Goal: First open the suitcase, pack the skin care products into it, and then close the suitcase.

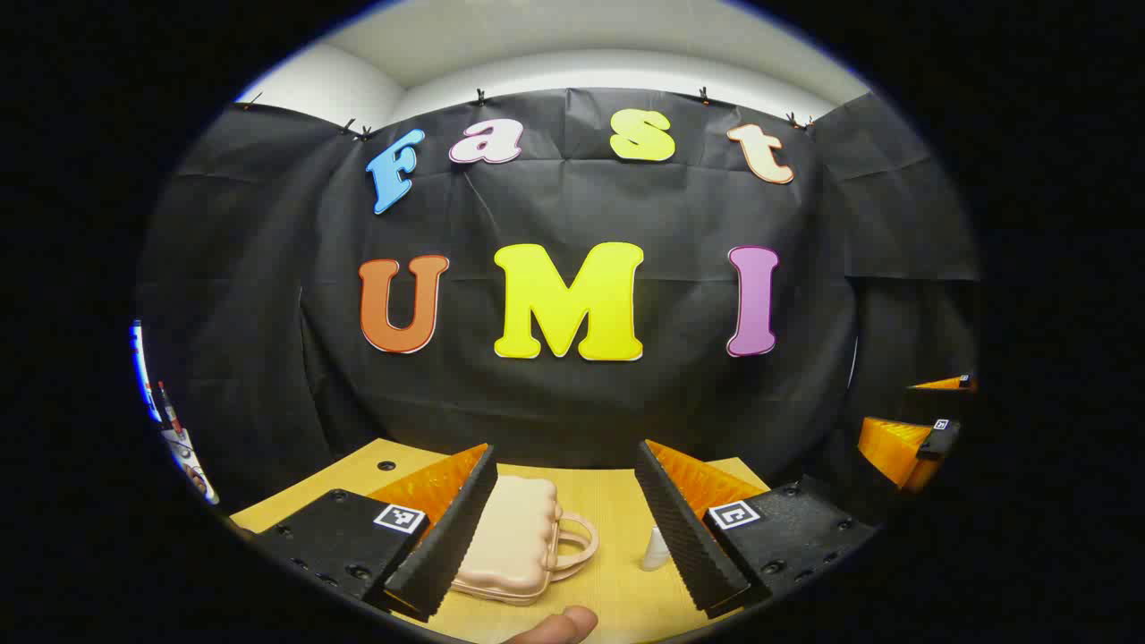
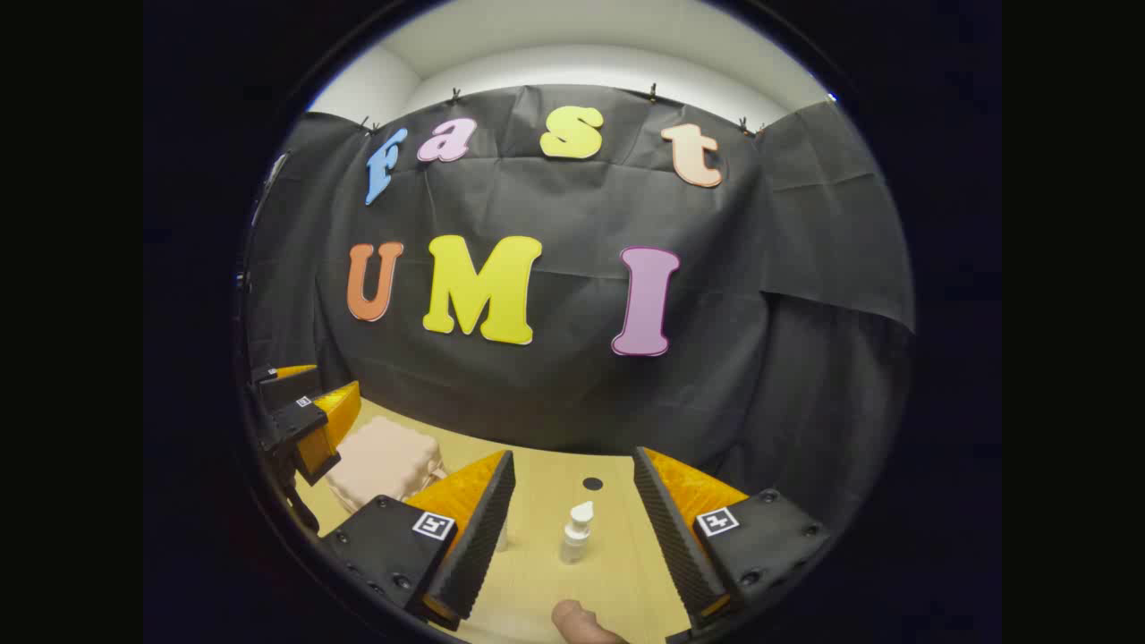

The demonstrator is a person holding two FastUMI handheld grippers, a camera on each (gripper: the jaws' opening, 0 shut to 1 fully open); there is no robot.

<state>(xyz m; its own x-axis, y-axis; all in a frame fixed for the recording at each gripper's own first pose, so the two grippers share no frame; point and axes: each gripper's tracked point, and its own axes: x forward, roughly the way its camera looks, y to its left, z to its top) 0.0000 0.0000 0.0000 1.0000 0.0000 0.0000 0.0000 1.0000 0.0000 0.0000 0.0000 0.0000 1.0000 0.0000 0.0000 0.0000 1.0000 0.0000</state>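
below, both grippers, left gripper (image 1: 572, 528) and right gripper (image 2: 572, 528), gape wide, empty; closed pink suitcase (image 1: 510, 541) half hidden by a finger; pump bottle (image 2: 576, 531) upright.

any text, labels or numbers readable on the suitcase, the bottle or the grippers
None readable.
Suitcase: plain shell, no print visible.
Pump bottle: no label legible; too small to tell.
Left gripper and right gripper: each finger mount carries a square black-and-white marker, a pattern rather than words.

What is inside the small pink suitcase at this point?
Cannot be seen: the suitcase lies shut on the wooden table, its lid covering the inside. The pump bottle stands outside it on the table.
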